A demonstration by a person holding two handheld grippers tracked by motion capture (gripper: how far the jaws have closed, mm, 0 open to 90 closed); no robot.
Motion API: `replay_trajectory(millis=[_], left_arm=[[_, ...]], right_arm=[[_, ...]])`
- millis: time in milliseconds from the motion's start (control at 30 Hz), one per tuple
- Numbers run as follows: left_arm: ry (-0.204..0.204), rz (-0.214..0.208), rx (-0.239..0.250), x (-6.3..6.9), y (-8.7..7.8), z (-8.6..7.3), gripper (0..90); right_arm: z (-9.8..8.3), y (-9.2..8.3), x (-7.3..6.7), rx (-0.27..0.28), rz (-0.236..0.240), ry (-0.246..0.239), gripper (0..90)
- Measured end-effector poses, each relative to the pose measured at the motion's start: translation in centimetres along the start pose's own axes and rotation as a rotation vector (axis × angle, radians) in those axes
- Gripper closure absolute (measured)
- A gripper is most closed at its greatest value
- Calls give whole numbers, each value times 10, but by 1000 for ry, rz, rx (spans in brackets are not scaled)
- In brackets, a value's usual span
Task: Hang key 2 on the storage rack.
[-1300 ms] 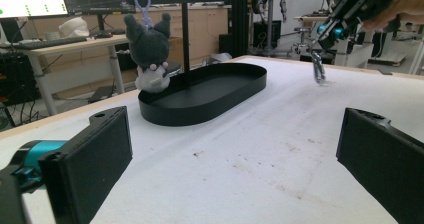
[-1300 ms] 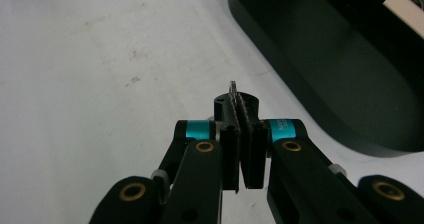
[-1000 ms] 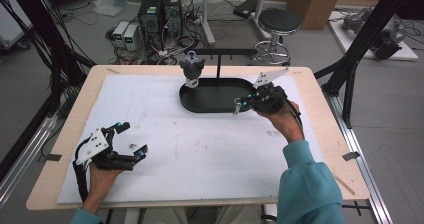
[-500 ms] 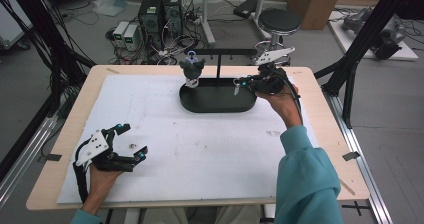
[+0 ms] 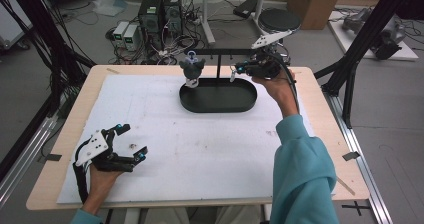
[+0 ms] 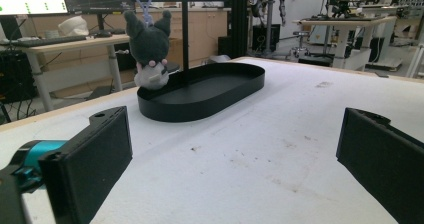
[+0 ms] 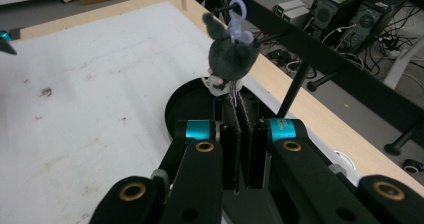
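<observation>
A grey plush toy (image 5: 192,69) hangs by a purple clip from the black rack bar (image 5: 220,51) above the black oval tray (image 5: 218,104). It also hangs ahead in the left gripper view (image 6: 149,46) and just past the jaw tips in the right gripper view (image 7: 231,54). My right gripper (image 5: 236,69) is held up at the bar, right of the plush, with its jaws pressed together (image 7: 237,98). A thin purple thread sticks out at their tips, and a small pale piece (image 5: 233,76) dangles below. My left gripper (image 5: 131,143) rests open on the white mat at the front left, its jaws (image 6: 235,174) wide apart with nothing between them.
The white mat (image 5: 200,149) covers a wooden table (image 5: 320,114). Black frame posts (image 5: 350,79) stand at the right edge and more at the left. Computers and cables (image 5: 160,14) lie on the floor behind, with a stool (image 5: 280,19) beside them.
My right gripper has risen from over the tray's right end and moved back to the rack bar, jaws staying together. The left gripper has not moved.
</observation>
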State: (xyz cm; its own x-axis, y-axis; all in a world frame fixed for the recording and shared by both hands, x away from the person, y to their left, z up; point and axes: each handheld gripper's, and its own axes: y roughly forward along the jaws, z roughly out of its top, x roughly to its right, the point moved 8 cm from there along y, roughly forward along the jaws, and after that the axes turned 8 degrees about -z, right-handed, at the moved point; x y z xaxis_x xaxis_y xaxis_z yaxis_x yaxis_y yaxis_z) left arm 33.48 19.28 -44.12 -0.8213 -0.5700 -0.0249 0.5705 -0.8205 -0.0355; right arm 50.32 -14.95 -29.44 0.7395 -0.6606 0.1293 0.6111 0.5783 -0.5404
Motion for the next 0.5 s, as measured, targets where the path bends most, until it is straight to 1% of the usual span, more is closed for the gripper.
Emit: replay_trajectory(millis=[100, 167, 233, 300, 400, 500], left_arm=[[0, -1, 2, 0, 0, 0, 17], [-4, 0, 5, 0, 0, 0, 17], [-5, 0, 8, 0, 0, 0, 17], [-8, -2, 10, 0, 0, 0, 17], [-4, -2, 5, 0, -1, 0, 17], [-16, 0, 22, 0, -1, -1, 17]], right_arm=[[8, 0, 3, 19, -5, 2, 890], [12, 1, 5, 17, -10, 4, 889], [16, 1, 7, 14, -3, 15, 890], [21, 2, 9, 24, -15, 5, 889], [25, 6, 15, 24, -18, 13, 889], [27, 10, 19, 26, -16, 27, 890]])
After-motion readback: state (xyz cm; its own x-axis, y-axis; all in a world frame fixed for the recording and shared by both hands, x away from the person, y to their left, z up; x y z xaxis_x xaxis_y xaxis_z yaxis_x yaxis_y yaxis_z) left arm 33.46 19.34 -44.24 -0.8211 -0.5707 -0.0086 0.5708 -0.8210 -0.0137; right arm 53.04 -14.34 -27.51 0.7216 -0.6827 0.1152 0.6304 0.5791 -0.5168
